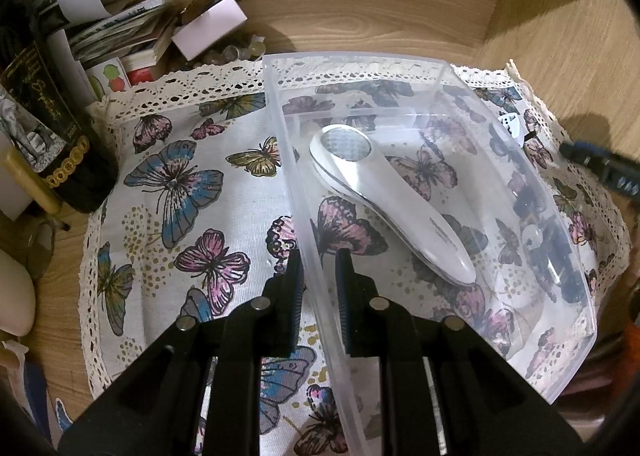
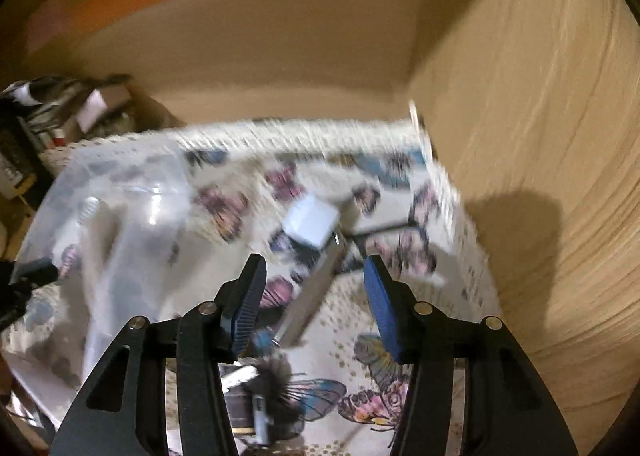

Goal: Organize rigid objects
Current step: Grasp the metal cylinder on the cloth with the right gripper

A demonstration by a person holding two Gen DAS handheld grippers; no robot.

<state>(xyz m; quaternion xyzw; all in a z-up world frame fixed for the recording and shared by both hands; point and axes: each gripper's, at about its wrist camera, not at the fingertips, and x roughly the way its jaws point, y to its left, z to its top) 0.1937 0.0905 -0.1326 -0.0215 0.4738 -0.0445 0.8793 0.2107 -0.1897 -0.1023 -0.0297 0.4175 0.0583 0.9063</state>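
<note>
A clear plastic bin (image 1: 436, 68) sits on a butterfly-print cloth (image 1: 192, 184). A white handheld device (image 1: 384, 200) lies inside it. My left gripper (image 1: 319, 284) is shut on the bin's near left wall. In the blurred right wrist view my right gripper (image 2: 314, 296) is open and empty above the cloth, with the bin (image 2: 120, 216) to its left. A white cube (image 2: 310, 226) and a long grey bar (image 2: 316, 288) lie on the cloth just ahead of the right gripper. Small dark items (image 2: 268, 396) lie beneath it.
A dark bottle (image 1: 52, 136), papers and small boxes (image 1: 132, 32) crowd the shelf's back left corner. Wooden walls (image 2: 520, 136) close in at the back and right. The right gripper's tip (image 1: 600, 168) shows beyond the bin's right side, near a small white item (image 1: 512, 124).
</note>
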